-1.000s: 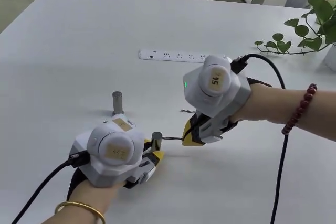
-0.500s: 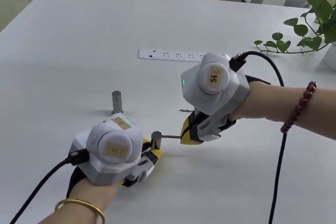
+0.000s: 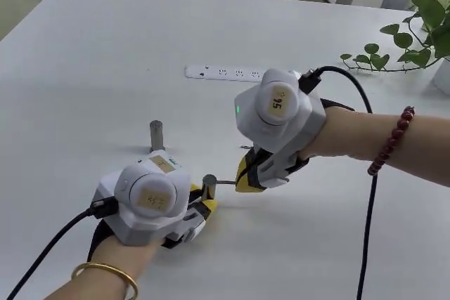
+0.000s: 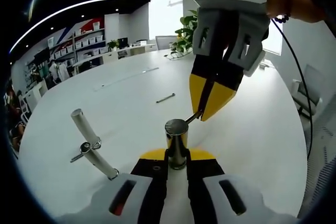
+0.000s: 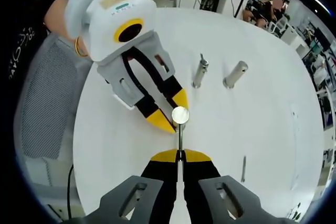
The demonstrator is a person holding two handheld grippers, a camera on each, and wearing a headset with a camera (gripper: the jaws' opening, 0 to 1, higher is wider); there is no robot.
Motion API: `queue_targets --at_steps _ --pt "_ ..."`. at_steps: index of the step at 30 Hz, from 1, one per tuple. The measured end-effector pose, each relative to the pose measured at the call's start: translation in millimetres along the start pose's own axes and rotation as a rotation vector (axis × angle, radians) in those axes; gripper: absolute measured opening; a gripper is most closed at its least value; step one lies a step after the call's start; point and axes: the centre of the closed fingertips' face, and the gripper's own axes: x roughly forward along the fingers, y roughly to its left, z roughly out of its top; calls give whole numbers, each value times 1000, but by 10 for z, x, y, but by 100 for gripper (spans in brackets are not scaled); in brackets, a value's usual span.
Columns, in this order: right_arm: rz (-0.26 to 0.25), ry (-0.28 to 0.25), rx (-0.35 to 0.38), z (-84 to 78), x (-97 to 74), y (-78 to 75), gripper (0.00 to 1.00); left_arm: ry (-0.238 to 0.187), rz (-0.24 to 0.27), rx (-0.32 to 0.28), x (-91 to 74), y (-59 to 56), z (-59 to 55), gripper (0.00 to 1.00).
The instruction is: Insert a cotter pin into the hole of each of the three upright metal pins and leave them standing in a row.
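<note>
Head view, L to R: a metal pin stands upright alone on the white table, approx 11 o'clock from the left gripper. L jaws are clenched on a second pin, upright on the table. At its 3 o'clock a cotter pin lies level, tip at the pin's top; can't tell if it's in the hole. The right gripper pinches it tight. L gripper view: third pin at 9 o'clock w/ a cotter through it; spare cotter lies loose at 12.

You had three metal pins, three cotter pins, two grippers, one power strip and one plant.
</note>
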Motion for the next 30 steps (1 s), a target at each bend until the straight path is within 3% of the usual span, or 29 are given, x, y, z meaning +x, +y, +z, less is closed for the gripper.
queue_targets --at_steps 20,30 --pt "10 -23 37 135 54 21 0 -5 35 -43 33 3 -35 10" --pt "14 -79 71 203 75 14 0 -2 43 -48 36 3 -34 10"
